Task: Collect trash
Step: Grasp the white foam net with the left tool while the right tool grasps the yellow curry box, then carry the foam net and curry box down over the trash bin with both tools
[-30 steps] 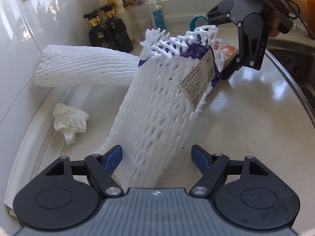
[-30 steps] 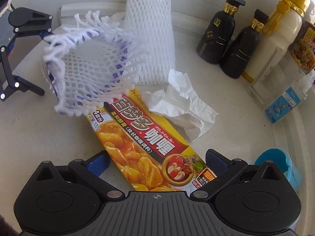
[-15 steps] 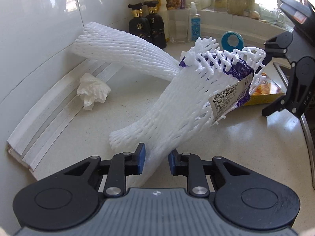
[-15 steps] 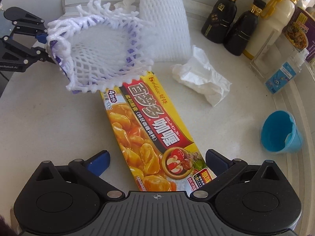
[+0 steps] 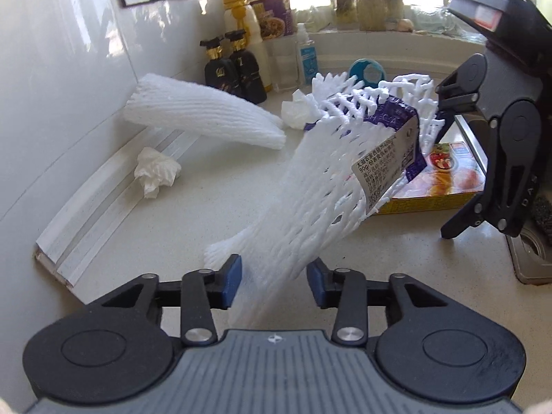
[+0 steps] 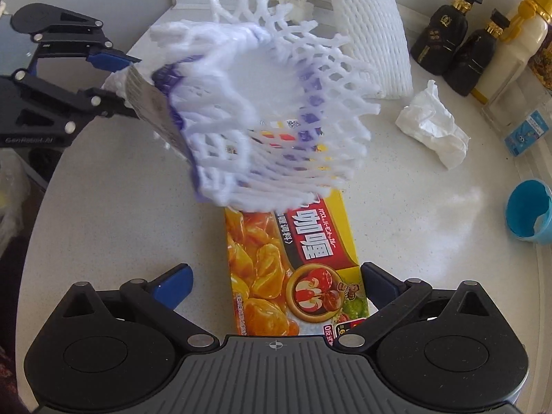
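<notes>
A white foam net sleeve with a purple label [image 5: 327,179] stands tilted between my left gripper's [image 5: 274,284] blue pads, which are apart with a gap on both sides. Its flared mouth [image 6: 269,120] faces the right wrist camera. My right gripper [image 6: 276,281] is open and straddles a yellow curry box [image 6: 293,269] lying flat on the counter; the box also shows in the left wrist view [image 5: 445,179]. A second foam sleeve [image 5: 203,114] and two crumpled tissues [image 5: 157,172] [image 6: 434,127] lie on the counter.
Two black bottles [image 5: 234,69], a cream bottle [image 5: 241,24] and a small spray bottle [image 5: 305,58] stand at the back by the wall. A blue cup [image 6: 529,214] lies on its side. A white strip [image 5: 114,189] runs along the wall. A sink edge [image 5: 531,258] is at right.
My left gripper closed on the net sleeve and lifted it half a second ago, and its pads have now spread apart again. My right gripper moved closer over the curry box.
</notes>
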A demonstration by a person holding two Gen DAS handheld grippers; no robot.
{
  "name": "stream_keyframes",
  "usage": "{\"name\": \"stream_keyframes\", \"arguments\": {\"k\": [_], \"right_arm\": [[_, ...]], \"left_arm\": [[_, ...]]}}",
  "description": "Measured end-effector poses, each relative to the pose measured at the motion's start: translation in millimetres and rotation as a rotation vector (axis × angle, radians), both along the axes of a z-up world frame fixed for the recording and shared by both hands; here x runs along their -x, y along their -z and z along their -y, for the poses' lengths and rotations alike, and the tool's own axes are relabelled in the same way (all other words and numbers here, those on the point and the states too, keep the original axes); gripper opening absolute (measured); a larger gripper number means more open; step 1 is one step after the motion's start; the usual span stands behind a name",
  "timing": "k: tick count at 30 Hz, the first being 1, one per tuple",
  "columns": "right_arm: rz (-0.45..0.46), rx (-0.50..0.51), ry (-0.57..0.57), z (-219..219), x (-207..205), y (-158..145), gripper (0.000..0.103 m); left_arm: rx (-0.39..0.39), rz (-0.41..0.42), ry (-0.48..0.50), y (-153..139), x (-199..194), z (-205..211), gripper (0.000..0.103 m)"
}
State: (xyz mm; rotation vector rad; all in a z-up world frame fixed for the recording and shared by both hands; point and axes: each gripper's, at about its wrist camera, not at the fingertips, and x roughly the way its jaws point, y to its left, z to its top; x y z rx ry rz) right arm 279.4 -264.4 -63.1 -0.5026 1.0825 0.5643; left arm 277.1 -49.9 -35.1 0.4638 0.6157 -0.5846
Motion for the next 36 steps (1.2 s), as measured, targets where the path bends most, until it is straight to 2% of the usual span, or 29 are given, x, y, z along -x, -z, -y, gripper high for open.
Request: {"name": "stream_keyframes", "arguments": {"k": [5, 6, 7, 9, 11, 12, 20, 36], "right_arm": [[0.016, -0.01, 0.045, -1, -3, 1, 0.1], [0.02, -0.015, 0.053, -1, -2, 0, 0.097], [0.024, -0.023, 0.063, -1, 0, 0, 0.095], [0.027, -0.045, 0.085, 1, 3, -2, 0.084], [0.029, -0.069, 0.112, 3, 4, -3, 0.074], [0.027, -0.076, 0.125, 4, 5, -3, 0.074], [0.062, -0.092, 0.186, 7, 11, -2, 0.074], [0.116, -0.108, 0.204, 3, 31, -4, 0.074]], "left_arm": [[-0.058, 0.052, 0.052, 1, 4, 21, 0.046], [-0.065, 0.046, 0.051, 1, 3, 25, 0.041], [-0.063, 0.037, 0.044, 2, 2, 28, 0.029], [-0.052, 0.015, 0.02, 2, 0, 32, 0.016], [-0.03, -0.001, -0.017, 3, 0, 31, 0.012], [-0.02, -0.009, -0.034, 3, 0, 30, 0.01], [0.066, -0.059, -0.207, -5, 15, 13, 0.009], [0.089, -0.045, -0.301, -27, 61, -26, 0.009]]}}
